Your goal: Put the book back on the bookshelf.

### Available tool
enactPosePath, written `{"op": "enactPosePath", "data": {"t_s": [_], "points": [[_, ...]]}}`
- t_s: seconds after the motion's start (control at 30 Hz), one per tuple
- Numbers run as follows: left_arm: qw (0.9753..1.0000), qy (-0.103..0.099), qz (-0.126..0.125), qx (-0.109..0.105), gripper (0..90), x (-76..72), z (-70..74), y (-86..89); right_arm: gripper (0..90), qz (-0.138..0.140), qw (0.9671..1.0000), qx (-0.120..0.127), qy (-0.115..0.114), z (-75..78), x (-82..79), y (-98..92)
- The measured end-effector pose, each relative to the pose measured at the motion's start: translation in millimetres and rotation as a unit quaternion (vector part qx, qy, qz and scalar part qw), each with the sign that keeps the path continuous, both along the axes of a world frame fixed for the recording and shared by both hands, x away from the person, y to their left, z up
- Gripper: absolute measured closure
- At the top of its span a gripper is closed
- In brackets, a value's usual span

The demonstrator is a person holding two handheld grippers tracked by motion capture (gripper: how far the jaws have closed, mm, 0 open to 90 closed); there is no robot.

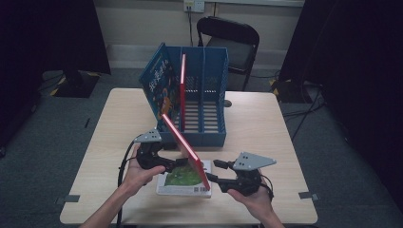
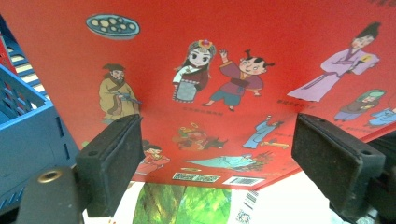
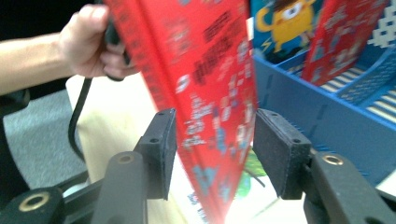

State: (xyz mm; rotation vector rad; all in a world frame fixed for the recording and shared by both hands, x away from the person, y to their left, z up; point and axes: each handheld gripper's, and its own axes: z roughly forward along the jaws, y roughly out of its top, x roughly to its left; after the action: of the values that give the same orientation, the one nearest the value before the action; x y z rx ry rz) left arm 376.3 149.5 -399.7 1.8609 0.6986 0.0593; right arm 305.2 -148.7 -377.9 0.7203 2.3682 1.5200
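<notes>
The blue file rack (image 1: pixel 202 102) waits just behind, already holding a blue book (image 1: pixel 159 88) and a red one (image 1: pixel 183 80), so the tilted red book (image 1: pixel 183 142), standing on the flat green book (image 1: pixel 183 178), wants a free slot. The right gripper (image 1: pixel 215 179) straddles its lower edge with jaws apart, not yet pinching, and should close squarely first. The left gripper (image 1: pixel 177 164), jaws wide, faces the cover as a prop.

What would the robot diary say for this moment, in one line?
red book: tilted over flat book | right gripper: fingers straddle its edge, grip unclear | left gripper: open behind it | blue rack: behind
</notes>
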Motion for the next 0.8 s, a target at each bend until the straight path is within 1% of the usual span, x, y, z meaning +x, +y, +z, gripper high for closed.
{"op": "enactPosePath", "data": {"t_s": [0.03,0.17,0.3,0.37,0.4,0.43,0.47,0.5,0.53,0.63,0.73,0.8], "points": [[1.0000,0.000,0.001,0.000,17.4,0.0,0.1,-0.2,46.9,0.005,1.0000,-0.003,0.003,-1.5,0.3,2.8],[1.0000,-0.001,0.004,-0.001,17.8,-0.4,0.3,-1.1,47.3,0.012,0.9998,-0.013,0.006,-8.3,6.1,16.0],[1.0000,0.001,0.007,-0.001,18.0,-0.2,0.8,-2.1,47.5,0.013,0.9996,-0.025,0.007,-13.2,13.4,29.1],[0.9999,0.003,0.010,-0.004,18.1,0.4,1.0,-4.2,47.3,0.015,0.9994,-0.032,0.007,-16.3,16.5,35.3],[0.9998,0.007,0.016,-0.009,18.1,1.1,1.0,-5.7,44.6,0.018,0.9992,-0.035,0.009,-18.6,18.4,39.1],[0.9997,0.009,0.018,-0.012,18.1,1.5,0.9,-6.4,41.1,0.014,0.9989,-0.045,0.008,-21.8,20.4,44.3],[0.9996,0.010,0.020,-0.015,18.2,1.6,0.9,-7.4,41.1,0.008,0.9987,-0.051,0.006,-23.8,21.5,47.0],[0.9997,0.009,0.021,-0.013,18.3,1.5,1.3,-7.9,41.3,-0.001,0.9984,-0.056,0.005,-26.4,23.2,49.5],[0.9997,0.007,0.021,-0.013,18.3,1.5,1.5,-8.0,42.4,-0.004,0.9983,-0.058,0.008,-28.5,25.1,50.6],[0.9997,0.008,0.021,-0.010,18.0,2.2,1.9,-7.1,50.5,-0.010,0.9987,-0.049,0.011,-31.1,28.6,49.2],[0.9996,0.007,0.024,-0.010,18.6,2.4,2.3,-6.0,54.1,-0.019,0.9989,-0.042,0.012,-32.4,29.5,48.4],[0.9994,0.013,0.031,-0.010,18.7,2.8,1.5,-5.0,58.8,-0.027,0.9986,-0.045,0.007,-32.5,29.4,46.7]]}}
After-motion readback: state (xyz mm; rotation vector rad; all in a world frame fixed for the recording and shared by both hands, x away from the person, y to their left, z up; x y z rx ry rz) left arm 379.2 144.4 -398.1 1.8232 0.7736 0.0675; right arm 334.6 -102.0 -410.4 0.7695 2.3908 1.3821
